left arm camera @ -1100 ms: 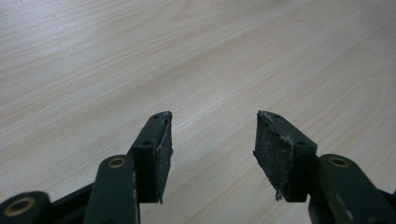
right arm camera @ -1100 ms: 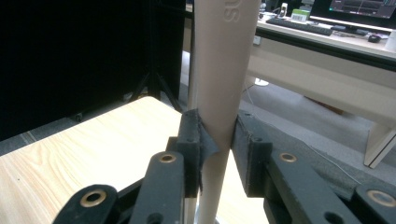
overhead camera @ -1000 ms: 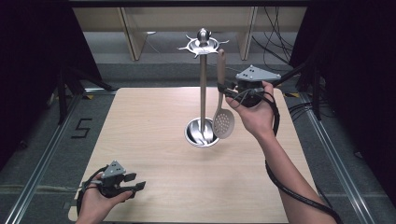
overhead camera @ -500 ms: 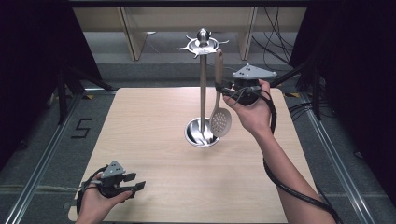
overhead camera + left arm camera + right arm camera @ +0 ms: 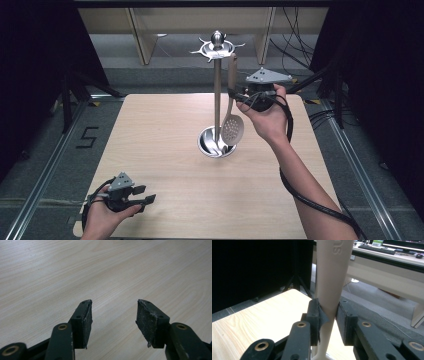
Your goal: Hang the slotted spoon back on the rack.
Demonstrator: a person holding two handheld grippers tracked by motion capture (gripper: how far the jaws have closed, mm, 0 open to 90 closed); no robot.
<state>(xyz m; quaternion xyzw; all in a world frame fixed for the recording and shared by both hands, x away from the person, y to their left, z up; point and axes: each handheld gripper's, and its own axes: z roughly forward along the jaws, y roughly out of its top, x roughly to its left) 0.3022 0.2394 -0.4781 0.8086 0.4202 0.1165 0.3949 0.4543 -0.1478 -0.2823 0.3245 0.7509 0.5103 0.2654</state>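
Right gripper [image 5: 235,94] is clamping the skimmer [image 5: 232,127] by its handle, and we are holding it upright beside the rack [image 5: 217,90] pole. Left gripper [image 5: 147,195] is resting low on the table [image 5: 165,135], jaws spread, gripping nothing.

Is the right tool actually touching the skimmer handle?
Touching. The right gripper view shows both pads of the right tool pressed against the skimmer handle, no gap either side.
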